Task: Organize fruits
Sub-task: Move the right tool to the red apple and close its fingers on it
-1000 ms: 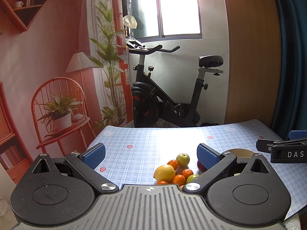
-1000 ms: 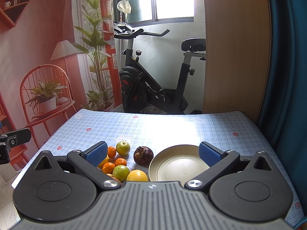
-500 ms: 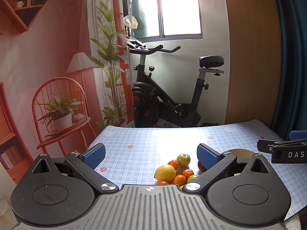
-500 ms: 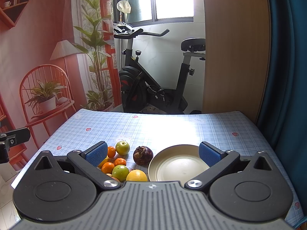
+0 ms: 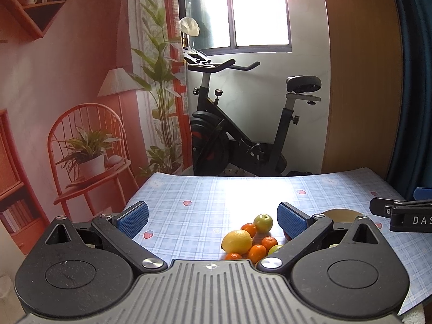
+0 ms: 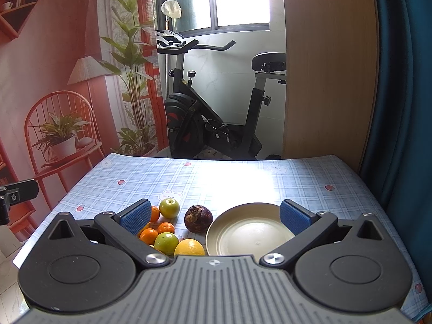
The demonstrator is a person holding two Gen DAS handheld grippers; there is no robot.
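Fingers (image 6: 135,217) of both grippers spread wide and empty above the table (image 6: 243,178); fruit pile (image 6: 167,235) sits left of bare plate (image 6: 248,235), nothing sorted; next likely the mangosteen (image 6: 198,218), nearest the plate.

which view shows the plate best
The right wrist view. The plate lies nearly whole between the open right gripper fingers, empty, beside the dark fruit. The left wrist view catches only a sliver of its rim behind that gripper's own finger.
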